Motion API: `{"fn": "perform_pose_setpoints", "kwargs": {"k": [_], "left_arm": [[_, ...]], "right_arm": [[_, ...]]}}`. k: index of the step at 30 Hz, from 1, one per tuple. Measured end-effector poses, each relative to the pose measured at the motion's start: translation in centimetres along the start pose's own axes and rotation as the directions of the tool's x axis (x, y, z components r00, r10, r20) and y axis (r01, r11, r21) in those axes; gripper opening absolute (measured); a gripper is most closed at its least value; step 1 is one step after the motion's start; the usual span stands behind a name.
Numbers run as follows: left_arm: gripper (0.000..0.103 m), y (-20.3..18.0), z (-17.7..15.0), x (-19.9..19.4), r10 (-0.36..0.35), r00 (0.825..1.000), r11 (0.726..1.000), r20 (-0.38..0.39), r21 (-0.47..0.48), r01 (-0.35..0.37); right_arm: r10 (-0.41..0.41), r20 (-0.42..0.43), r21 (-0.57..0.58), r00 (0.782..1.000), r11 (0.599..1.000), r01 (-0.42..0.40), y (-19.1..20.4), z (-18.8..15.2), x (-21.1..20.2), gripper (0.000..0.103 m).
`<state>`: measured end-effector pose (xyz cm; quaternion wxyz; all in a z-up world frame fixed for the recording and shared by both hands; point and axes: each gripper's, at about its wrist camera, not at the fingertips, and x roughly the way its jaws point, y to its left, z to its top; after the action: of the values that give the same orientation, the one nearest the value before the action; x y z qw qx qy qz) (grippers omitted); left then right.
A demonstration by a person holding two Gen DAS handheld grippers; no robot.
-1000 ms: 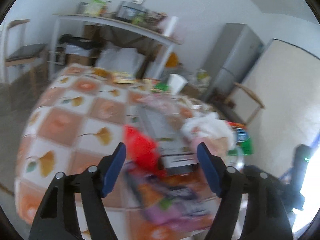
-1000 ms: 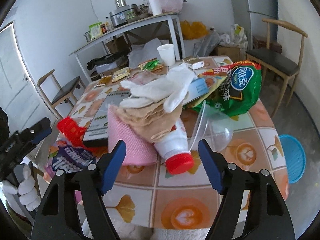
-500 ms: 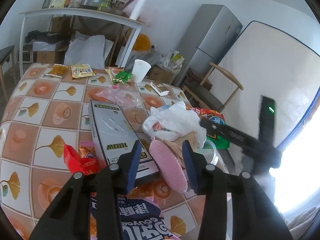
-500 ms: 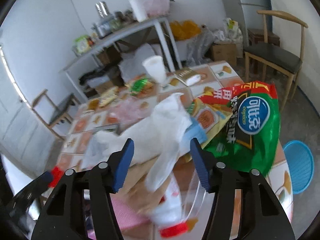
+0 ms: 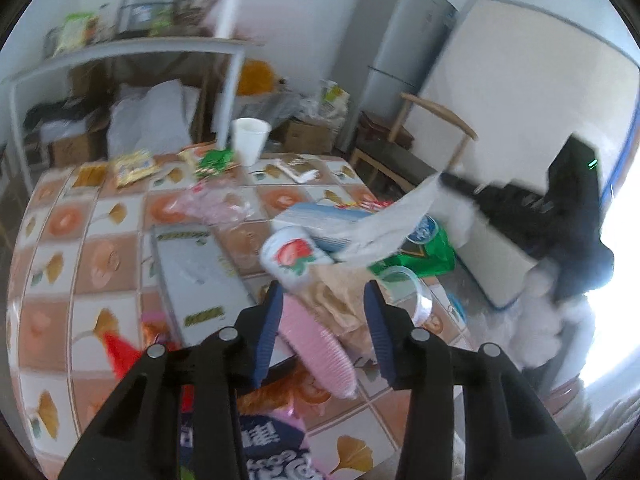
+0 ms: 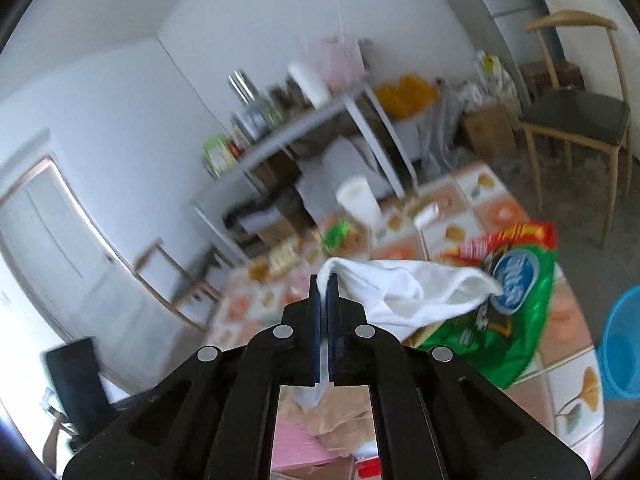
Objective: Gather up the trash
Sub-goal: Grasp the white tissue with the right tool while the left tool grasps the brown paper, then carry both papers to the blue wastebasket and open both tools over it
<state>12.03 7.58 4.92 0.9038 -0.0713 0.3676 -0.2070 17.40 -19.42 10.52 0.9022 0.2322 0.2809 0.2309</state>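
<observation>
Right gripper (image 6: 324,286) just clamped shut on crumpled white tissue (image 6: 404,292), lifted above the tiled-pattern tablecloth table (image 5: 80,264). Left gripper (image 5: 322,320) half closed around a ribbed pink disc (image 5: 320,344), pads possibly pressing, blur hides contact. Crowding the disc: tan paper (image 5: 340,292), strawberry-printed white bottle (image 5: 296,256), grey flat box (image 5: 192,272). Beyond the bottle: green snack bag (image 6: 504,320), white paper cup (image 5: 250,140).
</observation>
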Motion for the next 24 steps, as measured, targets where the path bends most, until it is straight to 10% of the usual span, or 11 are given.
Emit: {"fn": "perform_pose_setpoints", "kwargs": {"k": [5,12,15,20,24], "left_arm": [[0.057,-3.4,1.0,3.5,-0.007,0.994,0.990,-0.106,0.140,0.022],[0.066,-8.2,-1.4,11.5,0.222,0.932,0.853,-0.285,0.519,-0.045],[0.066,-8.2,-2.0,13.1,0.244,0.912,0.839,-0.331,0.543,-0.027],[0.019,-8.3,-1.2,12.9,0.256,0.910,0.840,-0.326,0.541,-0.043],[0.004,-8.6,-0.2,12.1,0.259,0.918,0.845,-0.301,0.532,-0.064]], "right_arm": [[-0.023,0.070,0.015,0.997,1.000,0.022,-1.8,0.5,-4.3,0.001],[-0.078,0.053,0.101,0.996,0.992,0.073,-5.7,-1.1,-6.2,0.001],[-0.089,0.050,0.145,0.995,0.986,0.081,-7.3,-1.8,-7.0,0.001],[-0.085,0.053,0.177,0.995,0.981,0.074,-8.6,-2.2,-7.2,0.001],[-0.077,0.065,0.197,0.995,0.978,0.063,-9.8,-2.3,-8.0,0.001]]}}
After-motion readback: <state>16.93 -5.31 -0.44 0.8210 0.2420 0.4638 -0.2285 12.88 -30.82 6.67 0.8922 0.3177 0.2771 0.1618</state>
